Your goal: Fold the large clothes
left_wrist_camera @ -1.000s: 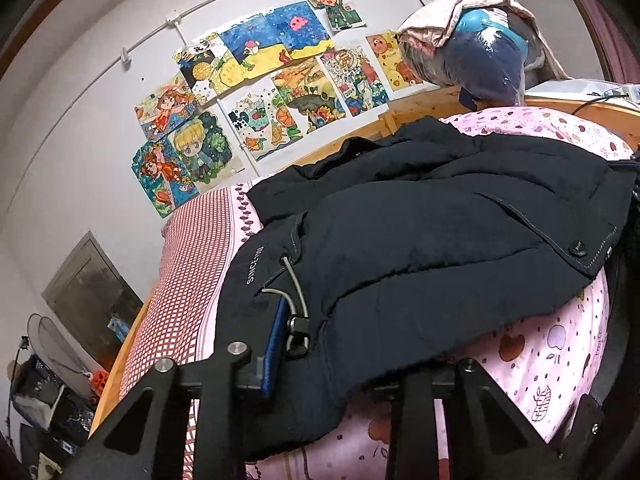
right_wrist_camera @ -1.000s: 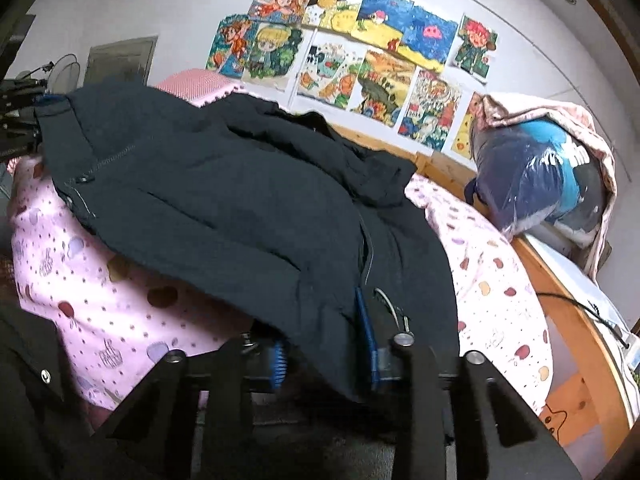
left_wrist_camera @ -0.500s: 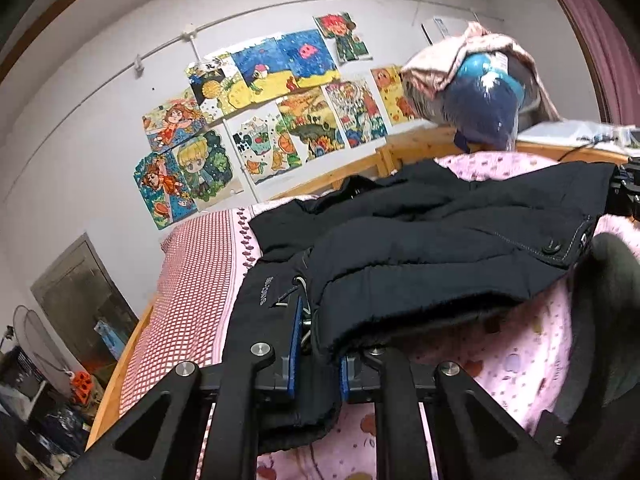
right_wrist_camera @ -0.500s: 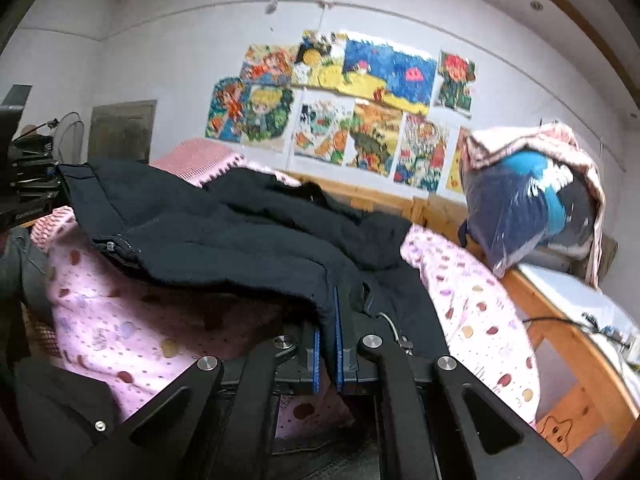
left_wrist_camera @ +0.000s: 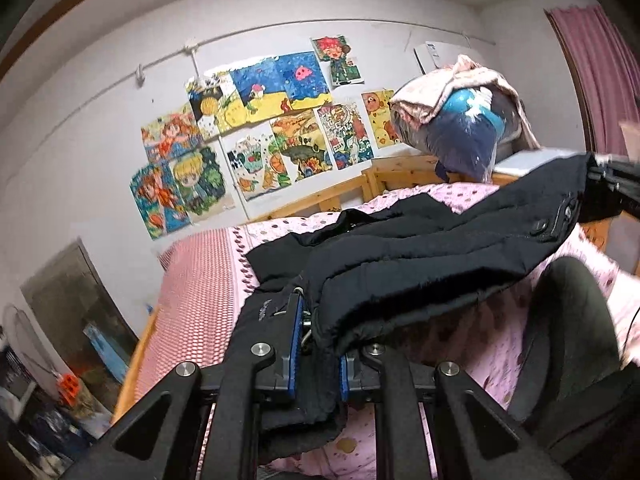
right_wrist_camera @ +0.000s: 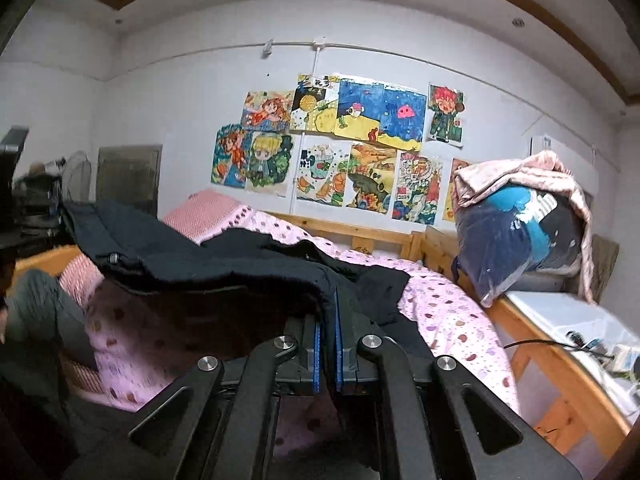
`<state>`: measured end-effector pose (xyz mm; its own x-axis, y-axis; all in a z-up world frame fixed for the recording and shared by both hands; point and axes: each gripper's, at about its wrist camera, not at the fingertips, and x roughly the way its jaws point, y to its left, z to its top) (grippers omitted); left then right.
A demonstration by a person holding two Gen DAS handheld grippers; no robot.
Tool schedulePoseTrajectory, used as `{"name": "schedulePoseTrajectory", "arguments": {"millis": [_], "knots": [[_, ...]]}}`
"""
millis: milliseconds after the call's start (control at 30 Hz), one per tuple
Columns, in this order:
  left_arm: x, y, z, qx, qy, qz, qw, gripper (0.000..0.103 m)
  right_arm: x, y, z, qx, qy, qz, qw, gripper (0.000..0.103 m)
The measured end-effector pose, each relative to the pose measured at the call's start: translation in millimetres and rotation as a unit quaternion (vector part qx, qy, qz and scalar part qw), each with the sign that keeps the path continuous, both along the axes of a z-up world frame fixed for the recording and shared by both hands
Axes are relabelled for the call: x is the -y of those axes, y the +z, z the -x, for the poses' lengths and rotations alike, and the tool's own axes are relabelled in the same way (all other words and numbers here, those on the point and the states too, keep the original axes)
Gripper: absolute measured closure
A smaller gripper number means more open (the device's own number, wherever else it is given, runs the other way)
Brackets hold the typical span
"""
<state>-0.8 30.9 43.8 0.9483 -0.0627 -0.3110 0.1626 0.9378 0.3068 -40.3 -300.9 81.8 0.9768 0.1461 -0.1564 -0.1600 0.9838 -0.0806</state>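
A large black padded jacket (left_wrist_camera: pixel 420 256) lies on a bed with a pink spotted sheet (left_wrist_camera: pixel 472 336). My left gripper (left_wrist_camera: pixel 316 356) is shut on the jacket's near hem, with thick fabric bunched between the blue pads. In the right wrist view the same jacket (right_wrist_camera: pixel 208 256) is raised off the sheet along its hem, and my right gripper (right_wrist_camera: pixel 328 356) is shut on that edge. Both grippers hold the hem above the pink spotted sheet (right_wrist_camera: pixel 448 312). The other gripper shows at the right edge of the left wrist view.
A wooden bed frame (right_wrist_camera: pixel 384 236) runs behind the bed, below a wall of colourful drawings (right_wrist_camera: pixel 344 152). A bagged bundle under a pink blanket (right_wrist_camera: pixel 520 232) sits at the right end. A cable and a white surface (right_wrist_camera: pixel 568 320) lie right of the bed. A dark-clothed person (left_wrist_camera: pixel 572 320) sits nearby.
Both grippers have closed on the jacket's hem and lifted it off the sheet. The views have tilted up toward the wall.
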Motion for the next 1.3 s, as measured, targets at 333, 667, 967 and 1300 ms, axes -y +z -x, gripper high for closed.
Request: {"name": "schedulePoseTrajectory", "arguments": {"millis": [333,667,967,1300], "knots": [[-4.8,28.9,-29.5,-0.004,-0.006,0.044,0.999,0.089,14.3,23.5,-40.0,0.015,0.019,-0.05,0.998,0.098],[-10.2,56.5,-61.1,-0.022,-0.024,0.083,0.9961,0.089,21.8,39.7,-76.7,0.022,0.033,-0.084,0.996,0.098],[-19.4,85.2,-124.7,-0.035,-0.019,0.084,0.9957,0.089,12.9,77.3,-151.8,0.014,0.041,-0.062,0.997,0.098],[-22.2,87.8,-221.6,-0.03,0.006,0.086,0.9958,0.089,-3.3,87.1,-251.5,0.015,0.032,-0.057,0.998,0.098]]}}
